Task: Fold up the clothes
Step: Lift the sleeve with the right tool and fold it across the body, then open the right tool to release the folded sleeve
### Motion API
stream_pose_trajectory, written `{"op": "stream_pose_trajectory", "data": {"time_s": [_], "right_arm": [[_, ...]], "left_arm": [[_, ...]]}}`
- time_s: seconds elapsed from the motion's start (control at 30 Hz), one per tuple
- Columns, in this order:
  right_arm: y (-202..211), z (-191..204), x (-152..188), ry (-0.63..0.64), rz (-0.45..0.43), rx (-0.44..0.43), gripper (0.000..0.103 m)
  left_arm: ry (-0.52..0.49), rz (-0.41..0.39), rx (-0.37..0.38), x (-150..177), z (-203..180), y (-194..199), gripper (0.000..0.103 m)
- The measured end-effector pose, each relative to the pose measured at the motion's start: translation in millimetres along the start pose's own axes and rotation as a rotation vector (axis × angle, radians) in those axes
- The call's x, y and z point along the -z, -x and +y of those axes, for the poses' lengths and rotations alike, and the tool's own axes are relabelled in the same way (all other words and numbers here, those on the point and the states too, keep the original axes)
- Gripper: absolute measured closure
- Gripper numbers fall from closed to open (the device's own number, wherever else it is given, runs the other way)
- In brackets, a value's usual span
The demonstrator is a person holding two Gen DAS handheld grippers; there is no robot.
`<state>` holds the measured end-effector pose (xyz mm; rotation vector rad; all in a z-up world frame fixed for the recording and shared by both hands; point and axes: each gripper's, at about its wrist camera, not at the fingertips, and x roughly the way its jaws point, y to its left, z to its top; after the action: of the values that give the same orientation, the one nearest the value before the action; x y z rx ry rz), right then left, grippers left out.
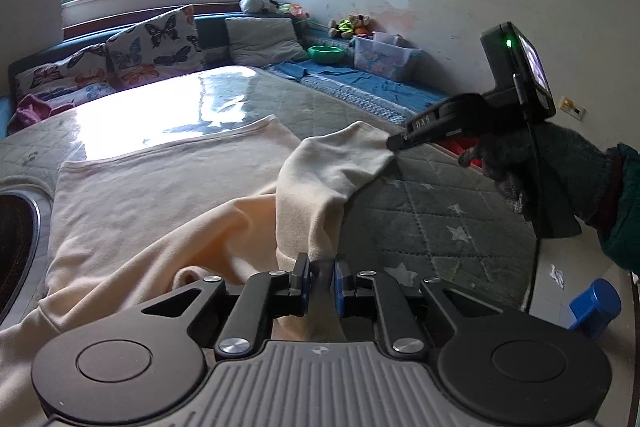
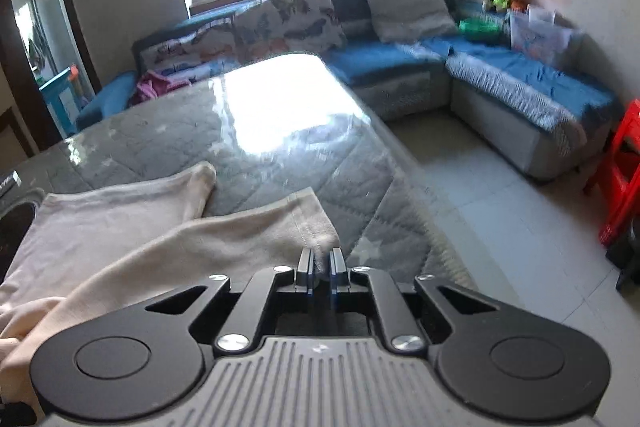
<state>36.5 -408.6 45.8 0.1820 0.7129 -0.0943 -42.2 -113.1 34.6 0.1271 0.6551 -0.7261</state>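
Observation:
A cream sweatshirt (image 1: 168, 195) lies spread on the grey quilted table top (image 1: 460, 223). My left gripper (image 1: 321, 269) is shut on a fold of its sleeve at the near edge. The sleeve rises from there to its cuff (image 1: 356, 147), which my right gripper (image 1: 394, 143) pinches above the table, held by a gloved hand (image 1: 540, 167). In the right wrist view the right gripper (image 2: 321, 261) is shut on the sweatshirt's cuff (image 2: 308, 223), and the sweatshirt's body (image 2: 100, 219) lies flat to the left.
A round dark opening (image 1: 16, 239) sits in the table at the left. A blue sofa (image 2: 520, 83) with butterfly cushions (image 1: 156, 43) wraps the far side. A red stool (image 2: 624, 171) stands on the floor right. A blue object (image 1: 596, 307) is near the table's right edge.

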Motion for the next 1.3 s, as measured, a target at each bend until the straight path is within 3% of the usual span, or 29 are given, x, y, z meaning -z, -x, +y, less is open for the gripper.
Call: {"op": "stream_pose_trajectory", "data": {"time_s": [0.27, 0.43, 0.67, 0.83, 0.9, 1.03, 1.13, 1.3], "right_arm": [[69.0, -18.1, -5.0, 0.07, -0.153, 0.122, 0.097], [97.2, -27.7, 4.9, 0.114, -0.17, 0.197, 0.097], [89.6, -48.3, 30.6, 0.083, -0.097, 0.253, 0.096], [80.7, -58.3, 42.1, 0.052, -0.043, 0.302, 0.094], [84.1, -56.8, 44.3, 0.046, -0.041, 0.287, 0.094], [84.4, -35.6, 45.8, 0.079, -0.039, 0.166, 0.092], [74.3, -19.6, 48.8, 0.101, -0.018, 0.093, 0.087], [49.5, -9.6, 54.7, 0.104, 0.025, 0.059, 0.083]], "left_arm": [[-0.062, 0.011, 0.085, 8.4, -14.9, 6.1, 0.09], [-0.107, 0.039, 0.162, 17.6, -31.1, 3.2, 0.091], [-0.136, 0.081, 0.21, 23.3, -36.6, -1.6, 0.09], [-0.148, 0.088, 0.219, 20.4, -38.0, -3.1, 0.084], [-0.165, 0.087, 0.227, 21.9, -40.1, -0.4, 0.082], [-0.166, 0.066, 0.236, 17.4, -35.1, 5.2, 0.077], [-0.166, 0.044, 0.203, 15.8, -27.9, 14.4, 0.069], [-0.129, 0.009, 0.114, 15.4, -5.9, 35.7, 0.064]]}}
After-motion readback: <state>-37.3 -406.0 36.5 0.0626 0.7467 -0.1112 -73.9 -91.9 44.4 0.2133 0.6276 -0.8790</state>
